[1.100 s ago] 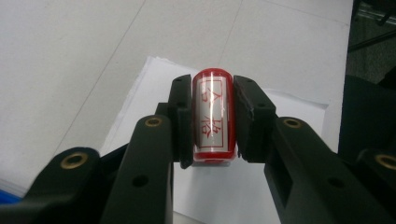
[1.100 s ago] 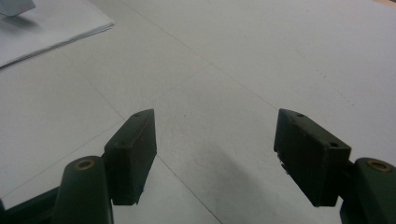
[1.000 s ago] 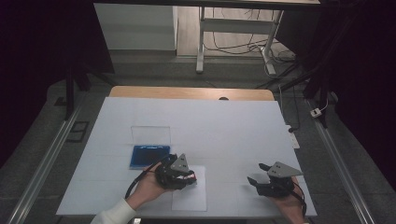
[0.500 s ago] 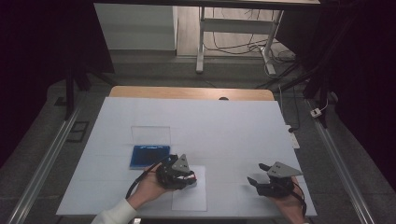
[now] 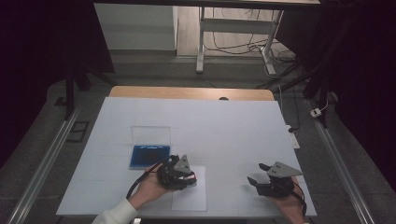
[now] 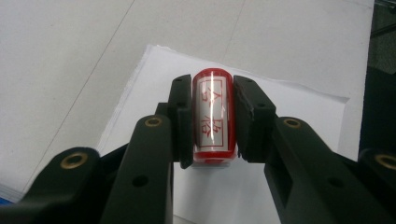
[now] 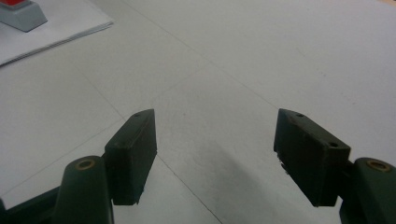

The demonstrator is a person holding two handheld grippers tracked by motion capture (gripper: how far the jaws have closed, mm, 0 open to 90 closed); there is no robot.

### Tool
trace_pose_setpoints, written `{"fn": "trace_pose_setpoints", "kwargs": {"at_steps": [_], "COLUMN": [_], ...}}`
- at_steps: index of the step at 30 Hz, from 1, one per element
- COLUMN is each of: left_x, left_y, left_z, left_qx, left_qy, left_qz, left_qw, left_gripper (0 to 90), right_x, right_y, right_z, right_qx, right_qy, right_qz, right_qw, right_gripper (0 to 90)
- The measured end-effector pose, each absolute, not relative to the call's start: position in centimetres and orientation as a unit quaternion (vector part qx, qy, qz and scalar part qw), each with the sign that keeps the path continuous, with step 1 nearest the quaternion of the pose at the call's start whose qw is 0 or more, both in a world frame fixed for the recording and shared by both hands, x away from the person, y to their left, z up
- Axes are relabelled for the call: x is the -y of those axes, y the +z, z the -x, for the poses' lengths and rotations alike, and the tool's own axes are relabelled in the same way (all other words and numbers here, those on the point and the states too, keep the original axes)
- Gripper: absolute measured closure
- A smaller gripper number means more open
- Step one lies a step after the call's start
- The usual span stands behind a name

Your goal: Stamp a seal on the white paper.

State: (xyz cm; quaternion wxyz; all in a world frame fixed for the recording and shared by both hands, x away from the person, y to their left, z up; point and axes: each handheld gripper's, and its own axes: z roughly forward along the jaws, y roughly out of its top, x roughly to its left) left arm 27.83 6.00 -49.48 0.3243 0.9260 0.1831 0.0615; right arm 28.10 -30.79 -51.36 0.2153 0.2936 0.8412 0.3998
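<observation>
The left gripper [image 6: 212, 121] has its fingers clamped on a red stamp [image 6: 213, 116], held over a sheet of paper [image 6: 299, 107] on the tabletop [image 5: 224, 126]; its white label carries red Chinese characters, seemingly "合格". Farther right, the right gripper [image 7: 215, 158] rests with fingers apart, nothing between them.

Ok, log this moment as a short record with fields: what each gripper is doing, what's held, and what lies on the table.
left gripper: shut on the stamp, over the paper
stamp: red cylinder with a white label and red characters, clamped between the jaws
right gripper: open, nothing between the jaws, low over the table
paper: white sheets near the table's front edge, under the left gripper
ink pad: blue, lid open, beyond the left gripper
table: white top
</observation>
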Motion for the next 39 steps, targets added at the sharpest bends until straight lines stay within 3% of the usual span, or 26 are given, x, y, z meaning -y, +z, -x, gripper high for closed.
{"fn": "trace_pose_setpoints", "kwargs": {"at_steps": [39], "left_x": [-5.06], "left_y": [-49.48], "left_z": [-27.83], "left_qx": [-0.199], "left_qy": [0.059], "left_qz": [-0.934], "left_qw": [0.291], "left_gripper": [70.9], "right_x": [30.49], "right_y": [-51.42], "right_z": [-28.07], "right_qx": [-0.843], "right_qy": [0.397], "right_qz": [-0.291], "right_qw": [0.216], "right_gripper": [29.5]}}
